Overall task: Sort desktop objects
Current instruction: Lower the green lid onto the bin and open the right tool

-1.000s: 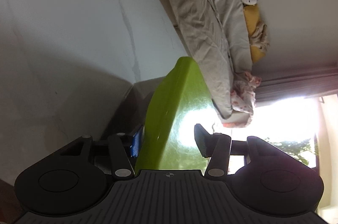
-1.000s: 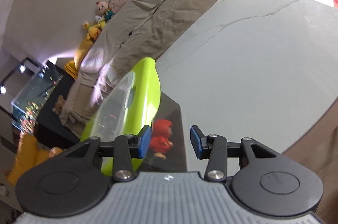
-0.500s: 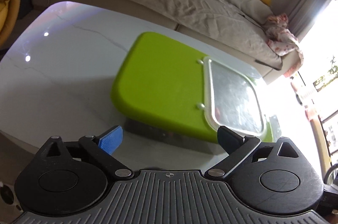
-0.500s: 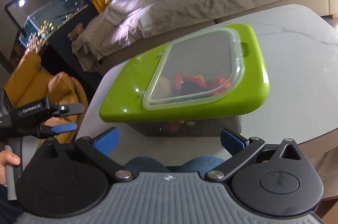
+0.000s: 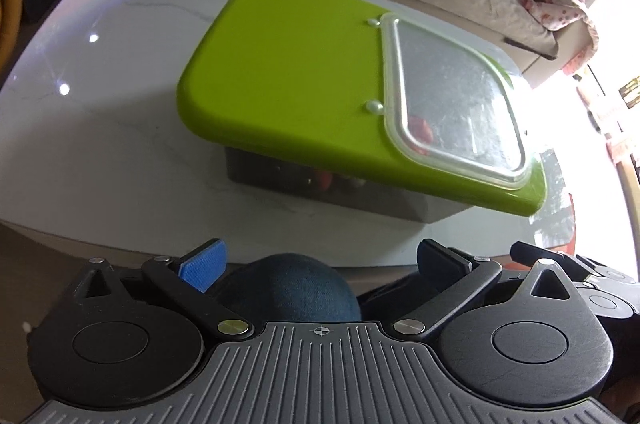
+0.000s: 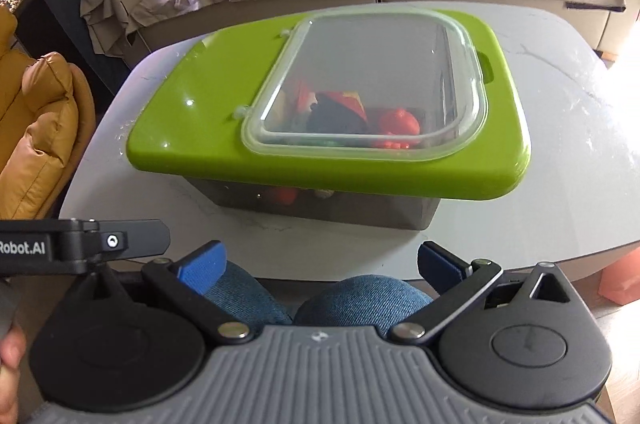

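With both claws pulled back over my knees, I have the left gripper (image 5: pixel 318 264) and the right gripper (image 6: pixel 318 264) spread wide, having just opened, with nothing between the pads. The storage box (image 6: pixel 320 204) sits on the white table (image 6: pixel 540 184) under its green lid (image 6: pixel 200 128), toys visible through the clear window (image 6: pixel 372 80). My worry — the lid overhangs the box, so a stray nudge could tip it off if it isn't seated.
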